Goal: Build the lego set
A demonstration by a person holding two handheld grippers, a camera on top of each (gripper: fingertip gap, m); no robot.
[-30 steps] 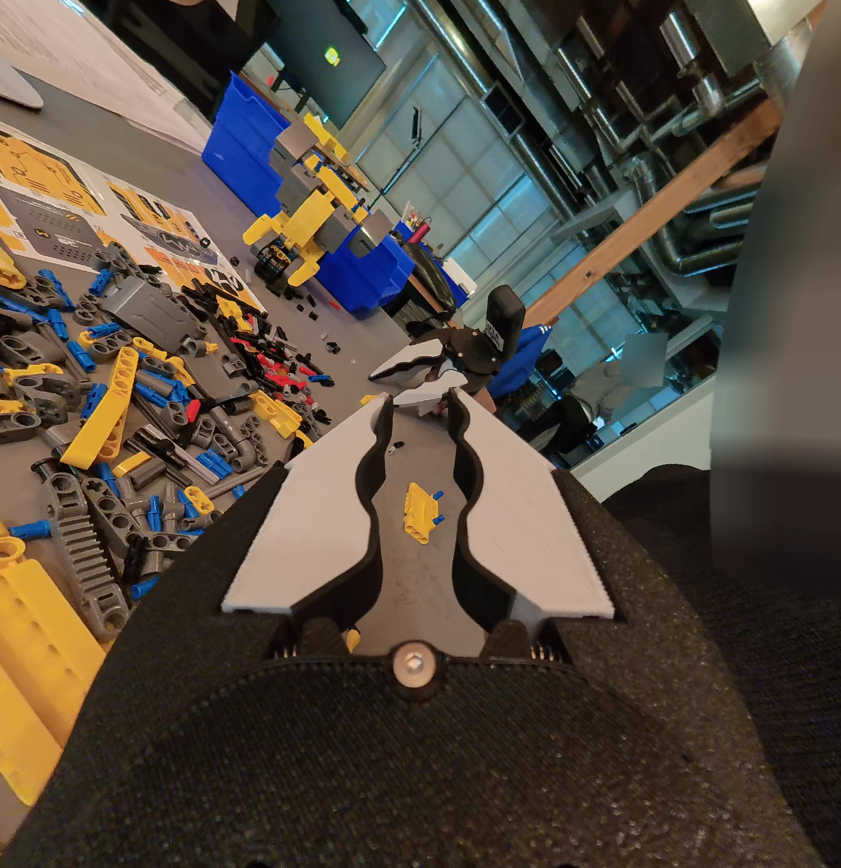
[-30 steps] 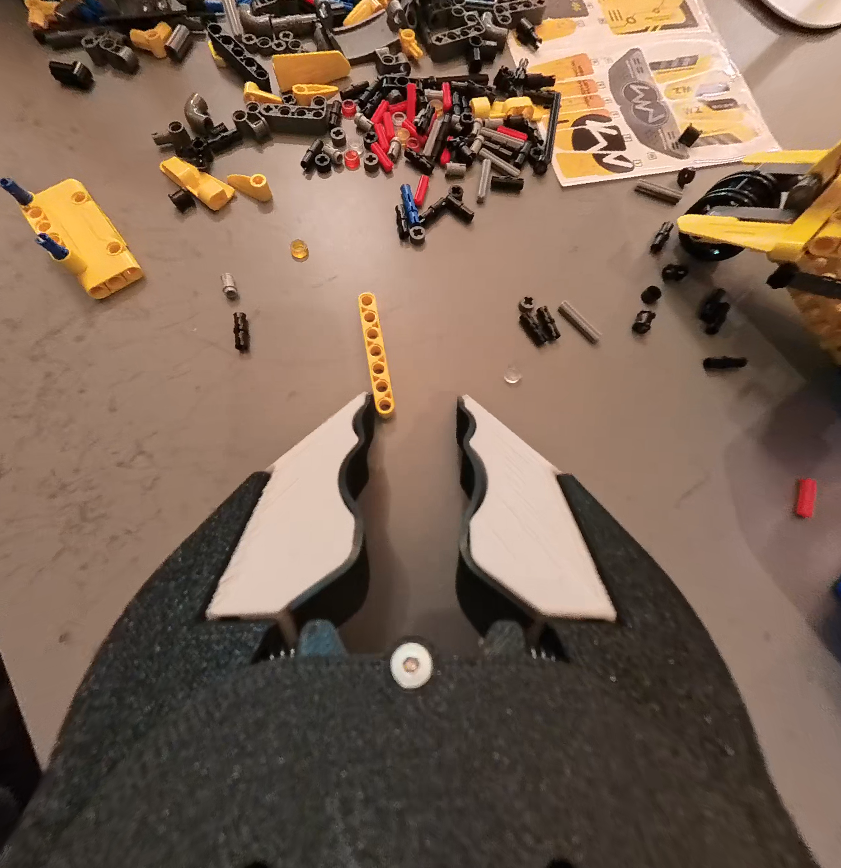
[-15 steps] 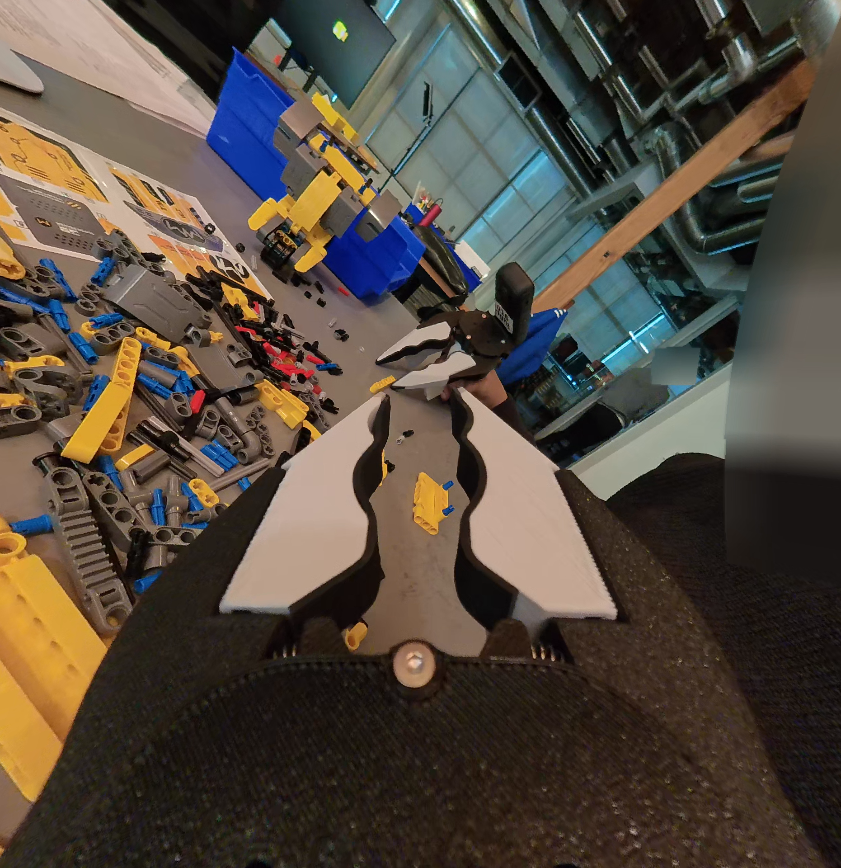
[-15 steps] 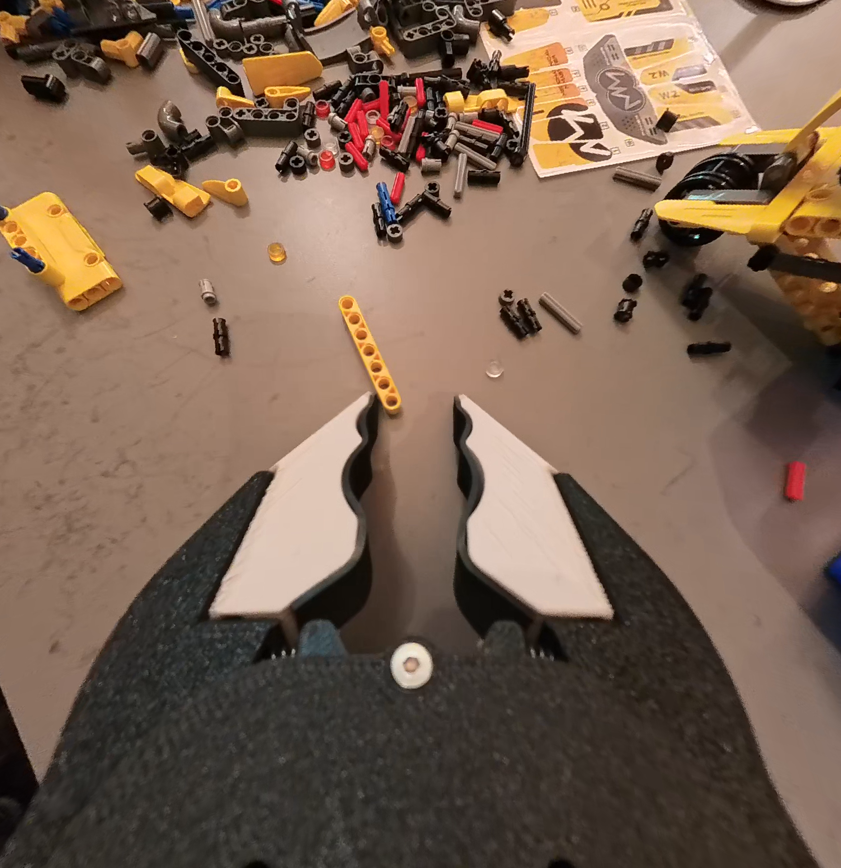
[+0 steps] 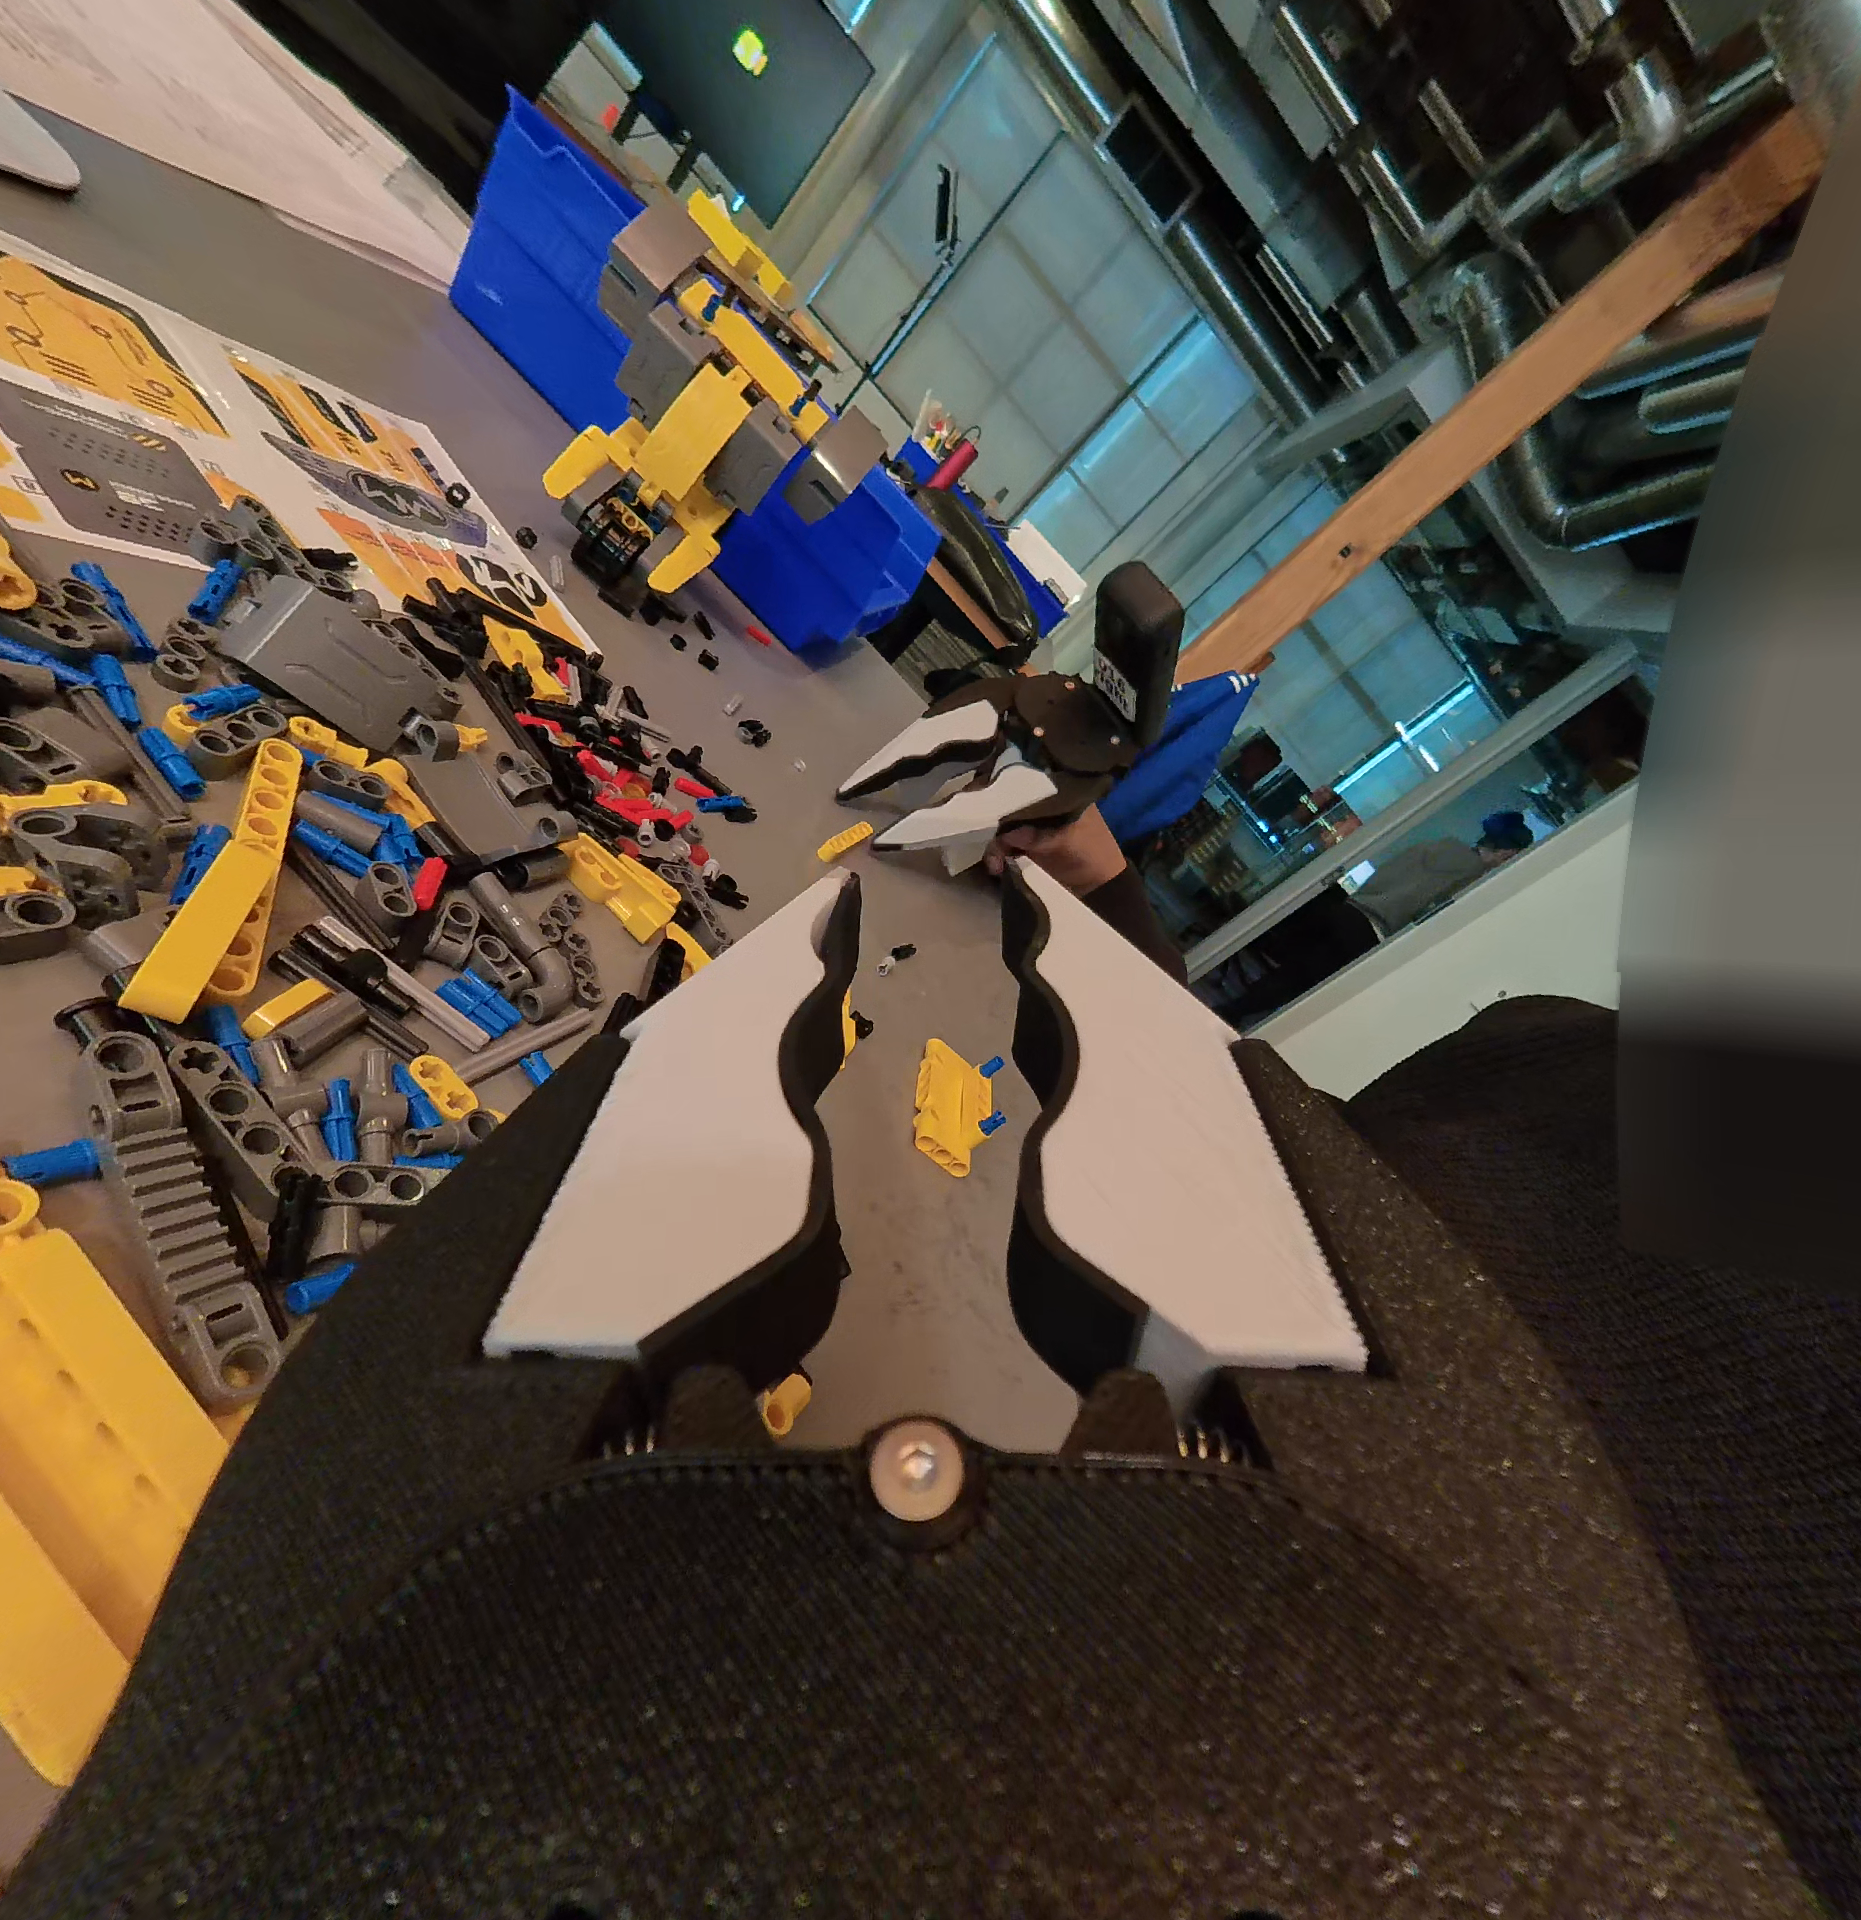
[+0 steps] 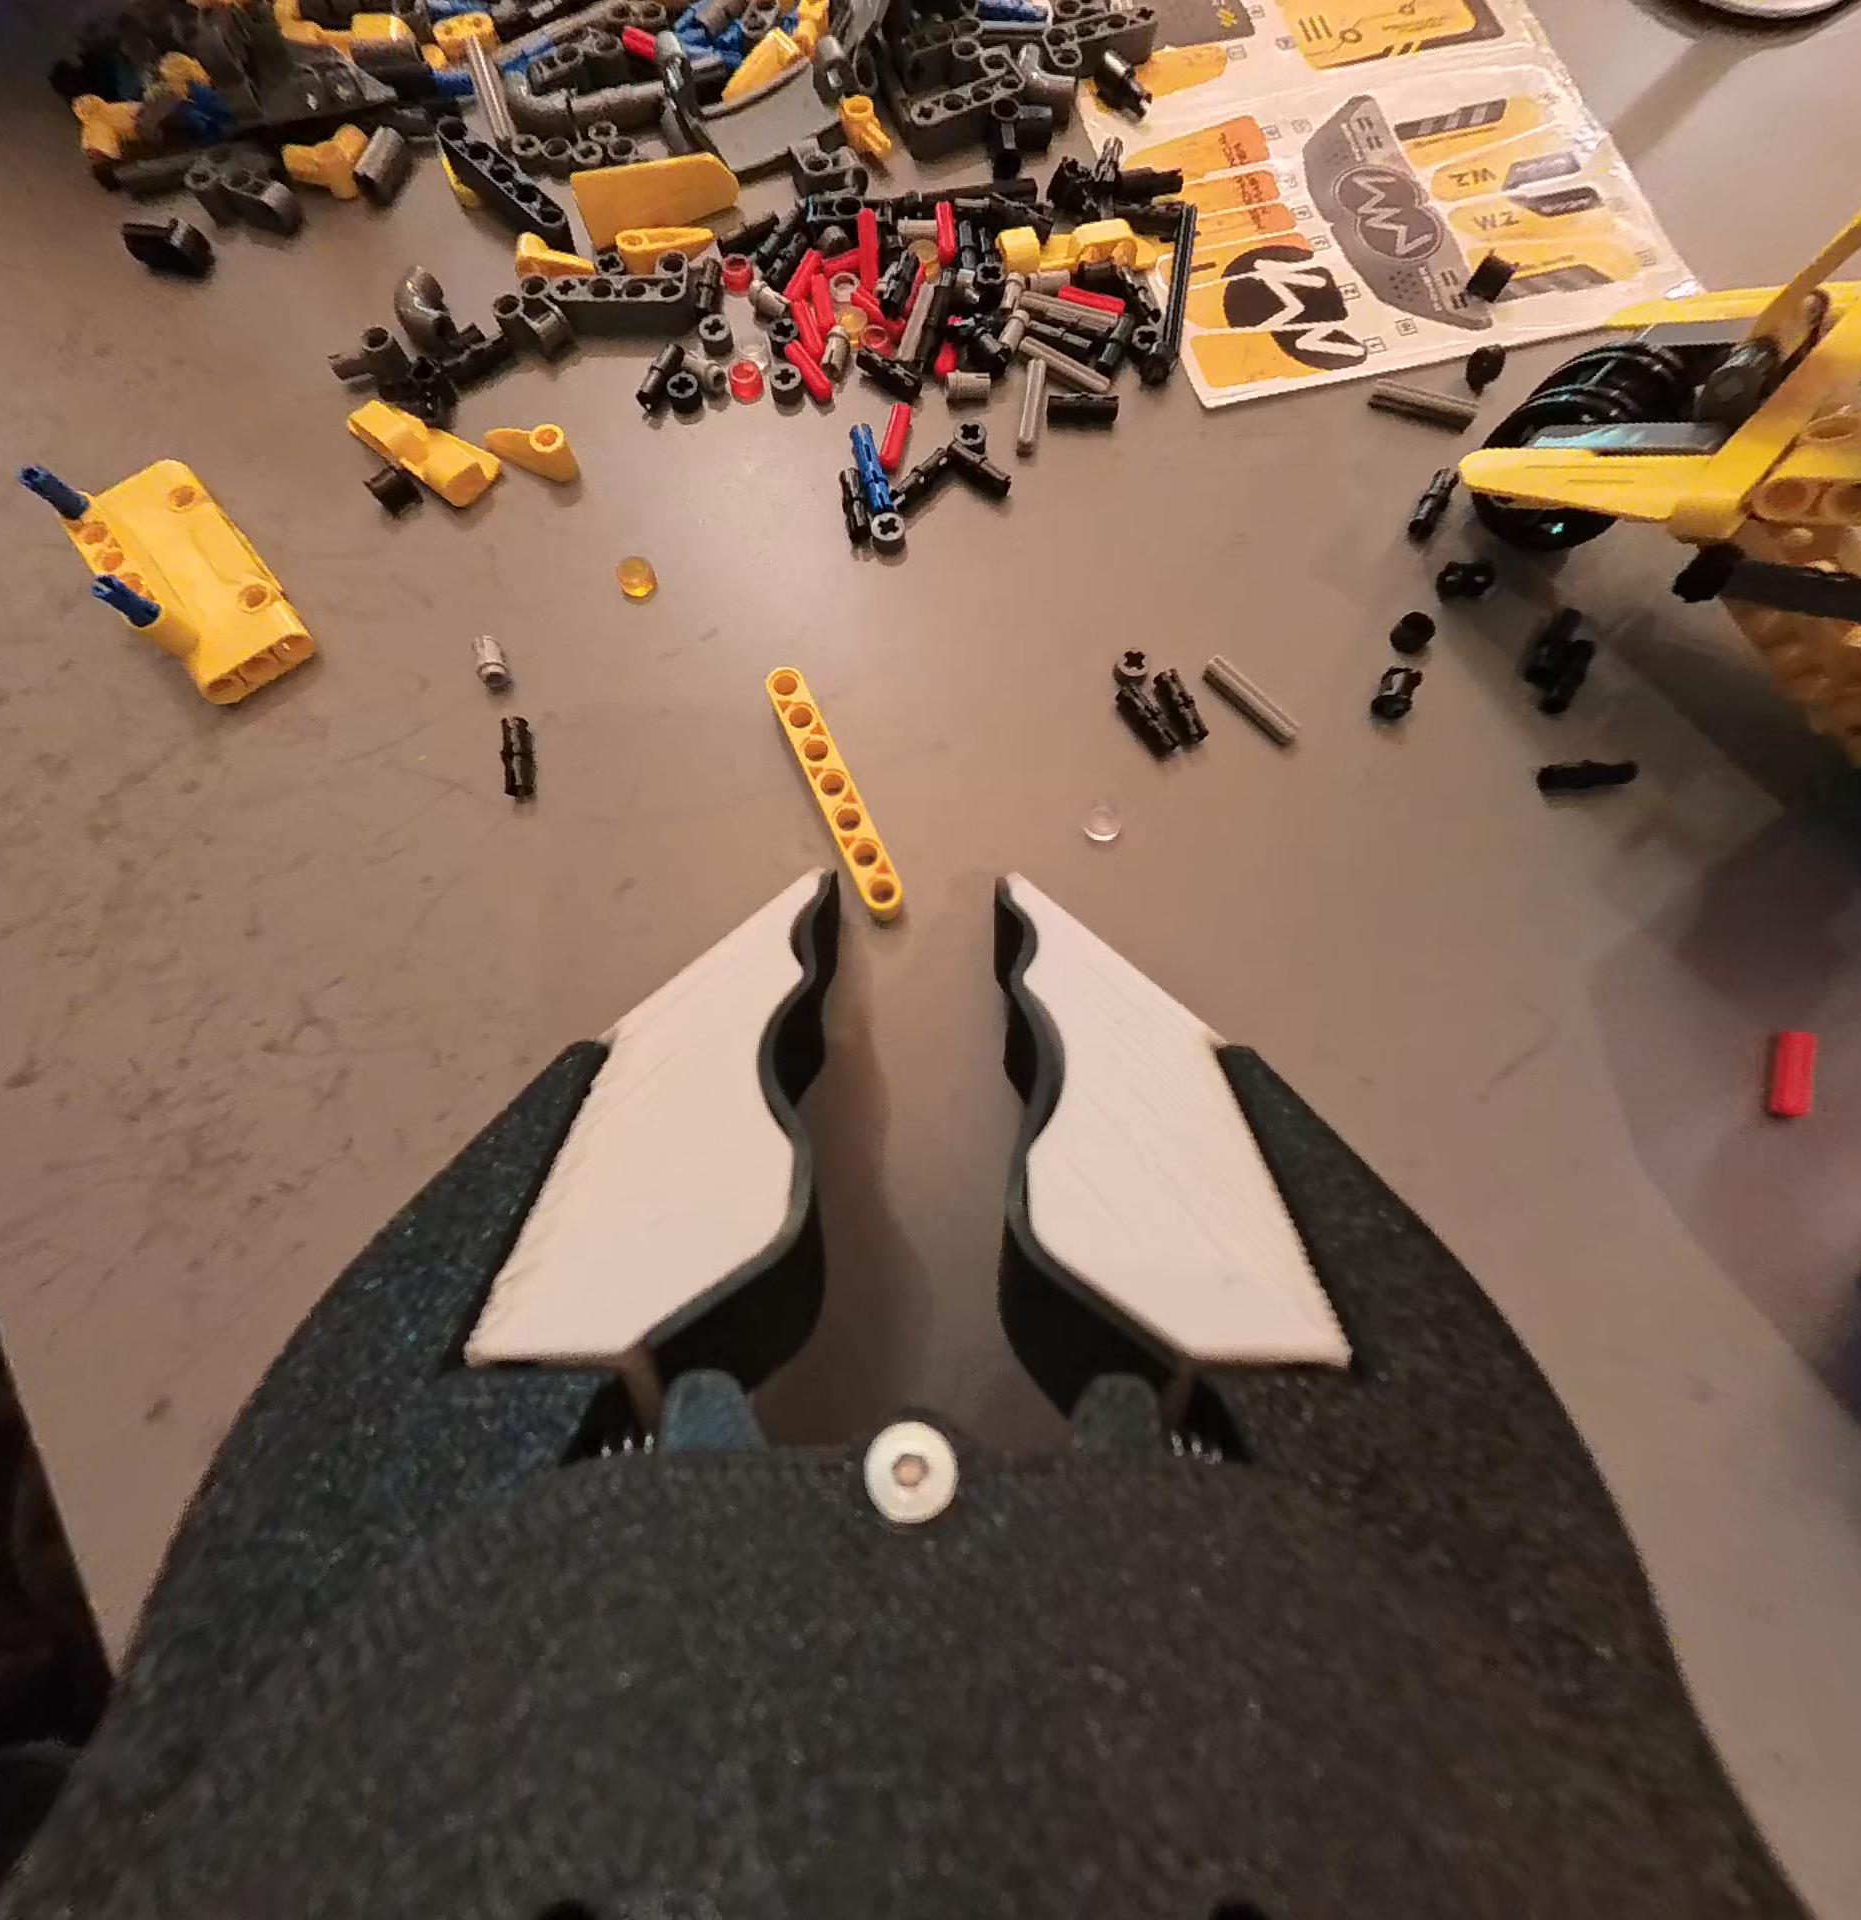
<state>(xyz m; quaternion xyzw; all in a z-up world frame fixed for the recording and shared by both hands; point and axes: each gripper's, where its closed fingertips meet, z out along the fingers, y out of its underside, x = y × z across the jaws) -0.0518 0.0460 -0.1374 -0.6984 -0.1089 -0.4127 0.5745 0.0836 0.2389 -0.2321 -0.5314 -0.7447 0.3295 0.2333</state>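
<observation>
Right gripper [image 6: 915, 883] jaws apart, nothing between them — a moderate gap, tips just above the grey table [image 6: 282, 987]. The yellow beam [image 6: 832, 792] lies flat with its near end just off the left fingertip, almost inside the gap. Over the last second that beam has turned: its far end now leans further left, and its near end sits more toward the middle of the jaws. The tip looks to have nudged it, though contact isn't clear. Judgement: this is alignment before a pick, and the beam isn't grasped yet; the diagonal lie may need a wrist twist before closing.

Left gripper [image 5: 931, 883] jaws also open and empty, held low and tilted over the table. The yellow block with blue pins [image 5: 952, 1107] lies between its fingers in view, but on the table, not gripped. That block has drifted slightly right in this view, so the left hand is shifting a little, not committing.

In the left wrist view the right gripper points down at the table, a hand [image 5: 1051, 857] behind it. Further out: the loose parts pile [image 6: 905, 281], sticker sheet [image 6: 1373, 208], and the part-built yellow model [image 6: 1757, 488] at the right edge.
</observation>
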